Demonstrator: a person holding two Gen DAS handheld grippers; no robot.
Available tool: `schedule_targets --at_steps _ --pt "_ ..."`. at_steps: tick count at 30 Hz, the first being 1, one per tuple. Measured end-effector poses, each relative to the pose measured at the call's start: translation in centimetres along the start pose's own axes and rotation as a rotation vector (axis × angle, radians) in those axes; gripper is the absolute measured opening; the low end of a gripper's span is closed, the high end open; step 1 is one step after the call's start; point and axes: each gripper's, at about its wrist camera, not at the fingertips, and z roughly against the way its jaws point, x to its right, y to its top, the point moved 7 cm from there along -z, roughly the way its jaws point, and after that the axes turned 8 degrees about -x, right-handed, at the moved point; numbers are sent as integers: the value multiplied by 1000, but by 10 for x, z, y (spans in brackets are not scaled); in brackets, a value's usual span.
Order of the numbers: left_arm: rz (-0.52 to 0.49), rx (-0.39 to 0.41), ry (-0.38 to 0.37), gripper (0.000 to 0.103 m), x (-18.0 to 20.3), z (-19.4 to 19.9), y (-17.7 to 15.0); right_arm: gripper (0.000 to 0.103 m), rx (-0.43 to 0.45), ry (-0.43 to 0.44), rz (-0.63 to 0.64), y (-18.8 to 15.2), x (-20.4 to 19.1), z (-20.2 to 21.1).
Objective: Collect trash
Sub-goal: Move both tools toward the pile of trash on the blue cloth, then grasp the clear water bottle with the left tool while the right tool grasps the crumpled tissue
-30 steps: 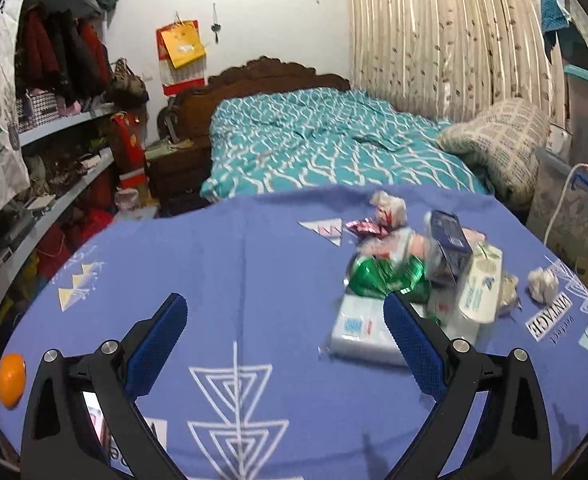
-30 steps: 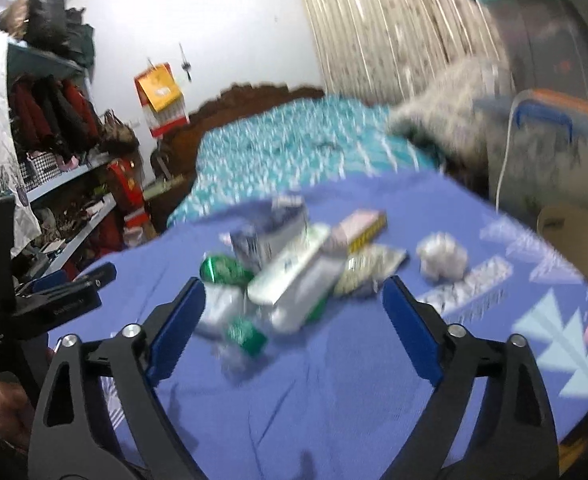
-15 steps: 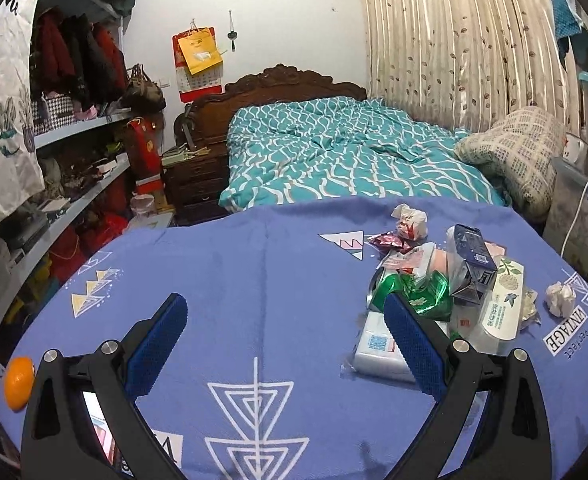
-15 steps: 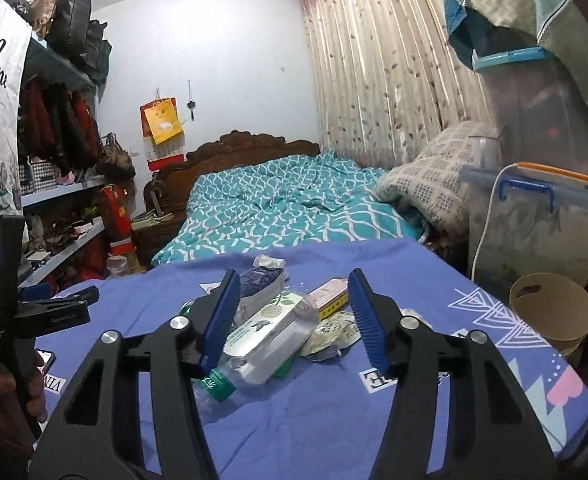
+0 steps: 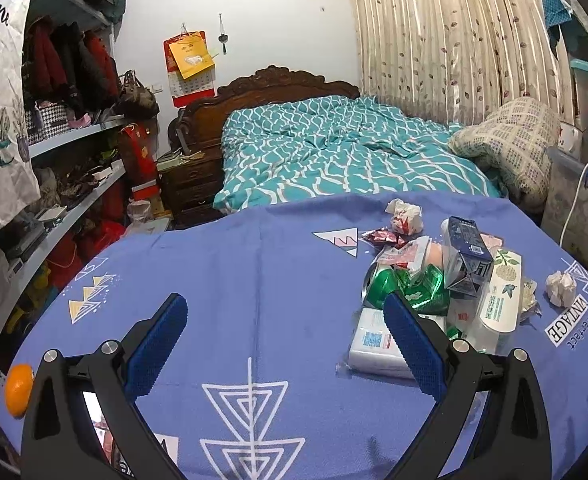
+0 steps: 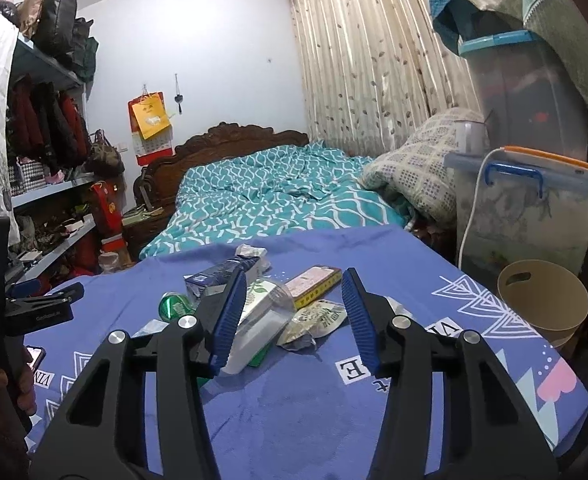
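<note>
A heap of trash lies on the blue tablecloth point(image 5: 254, 280): a green foil wrapper point(image 5: 409, 288), a dark blue carton point(image 5: 463, 248), a clear bottle with a leaf label point(image 5: 501, 292), a white tissue pack point(image 5: 373, 348) and a crumpled paper ball point(image 5: 561, 288). My left gripper point(image 5: 285, 300) stands wide open to the left of the heap, touching nothing. My right gripper point(image 6: 294, 280) hovers on the near side of the heap and its jaws are closing. The bottle point(image 6: 266, 308) and a crumpled wrapper point(image 6: 317, 320) show through the gap, but the pads press on nothing.
A tan wastebasket point(image 6: 541, 304) stands on the floor past the table's right edge, beside stacked plastic bins point(image 6: 525, 208). An orange point(image 5: 18, 388) sits at the table's left edge. A bed point(image 5: 333, 160) lies beyond the table and shelves point(image 5: 74, 136) line the left wall.
The right gripper's jaws have narrowed from wide to about half. Its view has steadied and tilted up, so the heap now shows between the fingers. The left gripper has barely shifted.
</note>
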Motion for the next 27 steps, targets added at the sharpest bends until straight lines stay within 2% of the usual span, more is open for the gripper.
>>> schedule_targets --at_steps 5,10,18,23,27 --pt "-21 -19 -26 87 11 -3 -2 49 -23 -26 -28 -3 20 -4" --pt "-54 -56 -133 87 40 -6 -6 49 -56 -49 -42 -13 38 -12" --pt "-211 -145 -261 78 115 -19 -24 49 -213 -28 -103 -44 72 -46" --pt "-308 -197 -300 74 161 -39 -31 49 -313 -40 -105 -61 93 -65" --pt "-350 -240 -317 73 188 -58 -34 49 -385 3 -120 -62 107 -82"
